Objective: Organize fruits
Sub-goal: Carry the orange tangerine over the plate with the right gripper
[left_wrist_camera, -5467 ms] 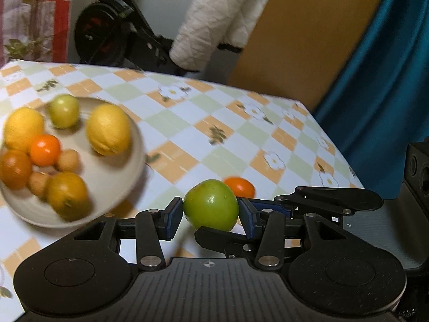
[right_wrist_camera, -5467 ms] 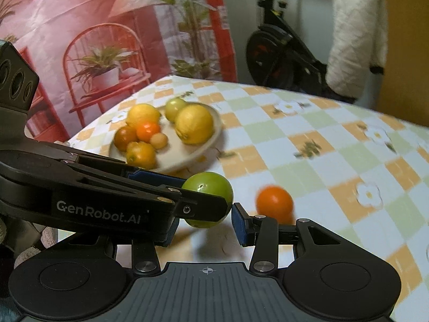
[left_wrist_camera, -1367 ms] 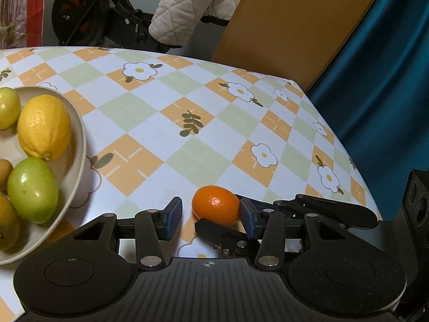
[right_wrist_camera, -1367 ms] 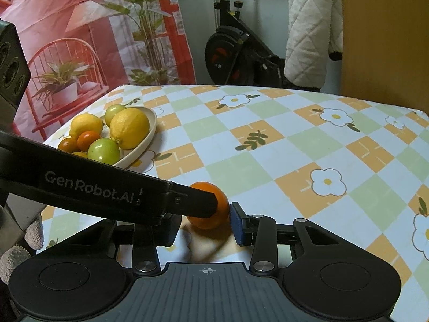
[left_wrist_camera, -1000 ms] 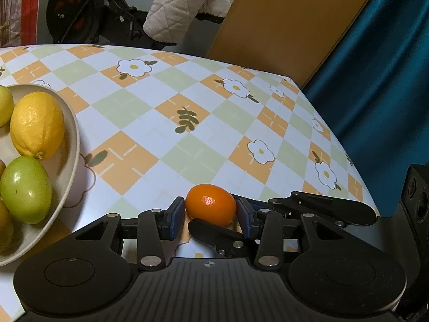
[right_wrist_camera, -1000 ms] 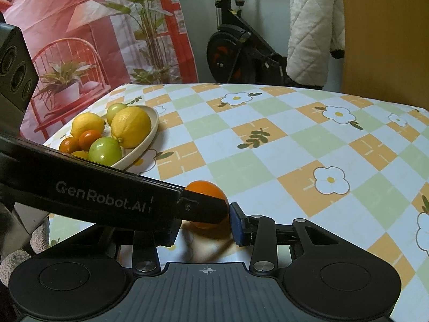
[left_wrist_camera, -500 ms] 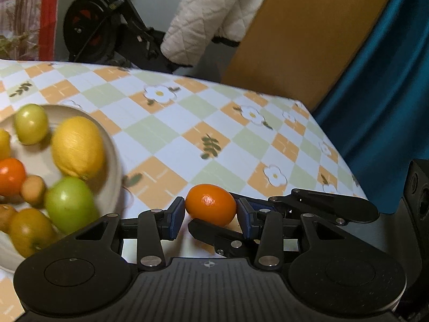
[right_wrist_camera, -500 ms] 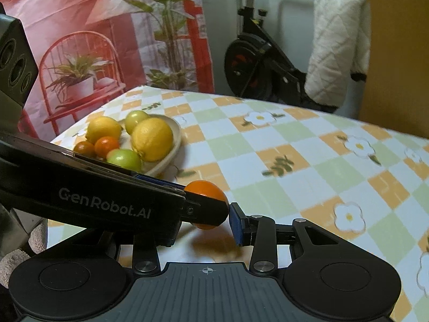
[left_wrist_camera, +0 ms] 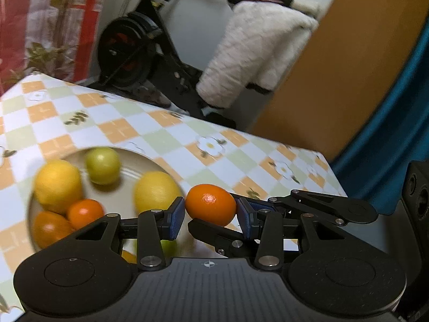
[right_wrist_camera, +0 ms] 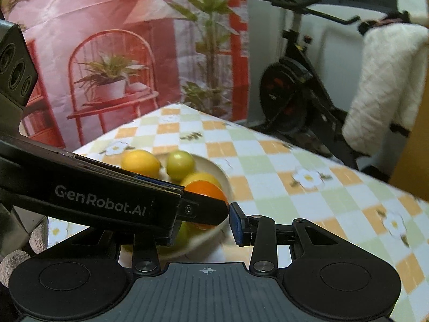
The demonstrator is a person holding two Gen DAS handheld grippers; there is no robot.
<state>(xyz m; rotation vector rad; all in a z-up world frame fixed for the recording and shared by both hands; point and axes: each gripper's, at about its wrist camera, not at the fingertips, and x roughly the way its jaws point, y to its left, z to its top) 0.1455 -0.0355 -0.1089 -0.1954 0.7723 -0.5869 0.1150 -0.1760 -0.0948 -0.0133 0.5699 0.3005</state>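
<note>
My left gripper (left_wrist_camera: 210,216) is shut on a small orange tangerine (left_wrist_camera: 210,208) and holds it in the air by the right rim of the beige plate (left_wrist_camera: 134,157). The plate holds two lemons (left_wrist_camera: 57,185), a green fruit (left_wrist_camera: 102,165) and small orange fruits (left_wrist_camera: 84,212). In the right wrist view the left gripper's arm crosses in front, and the tangerine (right_wrist_camera: 205,189) hangs over the plate (right_wrist_camera: 219,171). My right gripper (right_wrist_camera: 203,226) is open and empty, just behind the tangerine; its left finger is hidden by the arm.
The table has a checked flowered cloth (left_wrist_camera: 241,161). An exercise bike (left_wrist_camera: 134,53) with a white quilted coat (left_wrist_camera: 254,53) stands behind it, next to an orange panel (left_wrist_camera: 335,80) and a teal curtain (left_wrist_camera: 396,134). A red plant backdrop (right_wrist_camera: 107,53) is at the left.
The left gripper has closed on the tangerine, lifted it off the table and carried it left to the plate. The right gripper has followed alongside, still open.
</note>
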